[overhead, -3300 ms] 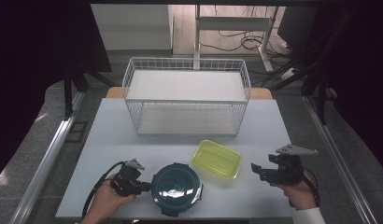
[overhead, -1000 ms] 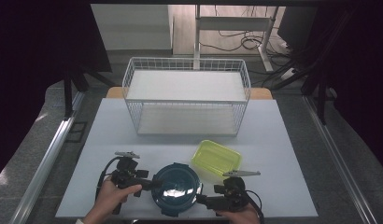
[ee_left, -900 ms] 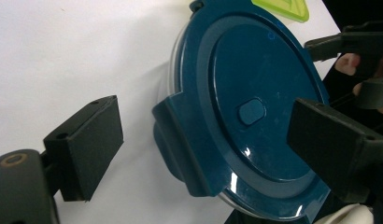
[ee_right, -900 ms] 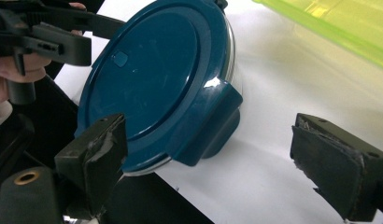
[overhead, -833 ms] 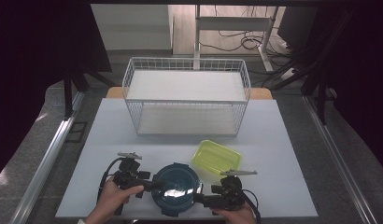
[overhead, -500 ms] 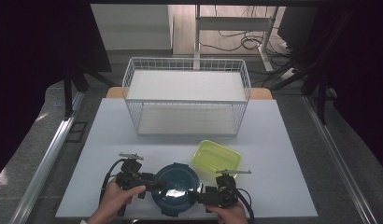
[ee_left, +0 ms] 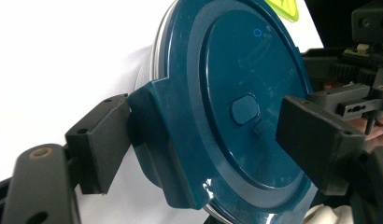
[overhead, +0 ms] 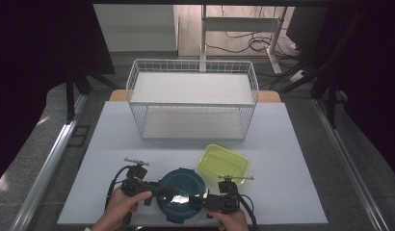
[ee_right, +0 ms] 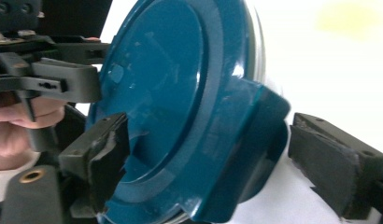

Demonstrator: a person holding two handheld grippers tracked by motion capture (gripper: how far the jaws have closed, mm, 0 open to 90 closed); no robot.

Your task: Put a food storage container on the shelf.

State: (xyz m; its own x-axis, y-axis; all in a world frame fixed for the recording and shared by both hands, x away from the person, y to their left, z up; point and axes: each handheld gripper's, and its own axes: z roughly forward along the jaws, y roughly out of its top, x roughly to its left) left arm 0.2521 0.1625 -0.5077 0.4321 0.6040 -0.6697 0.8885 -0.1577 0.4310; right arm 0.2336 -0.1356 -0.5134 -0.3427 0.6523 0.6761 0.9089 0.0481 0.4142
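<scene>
Lighting's pretty even on the white bench (overhead: 138,144), but the room around it goes near black. The gripper views are blown out white, soft, with the yellow container (ee_right: 353,16) totally blurred.

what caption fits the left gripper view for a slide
Left gripper open, its jaws astride a latch tab of the round blue lid.

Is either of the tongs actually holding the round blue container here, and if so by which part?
No firm hold yet. Each of the tongs straddles a latch tab of the blue lid: left tongs, whose jaws have just been closing, and right tongs, with gaps at the pads.
</scene>
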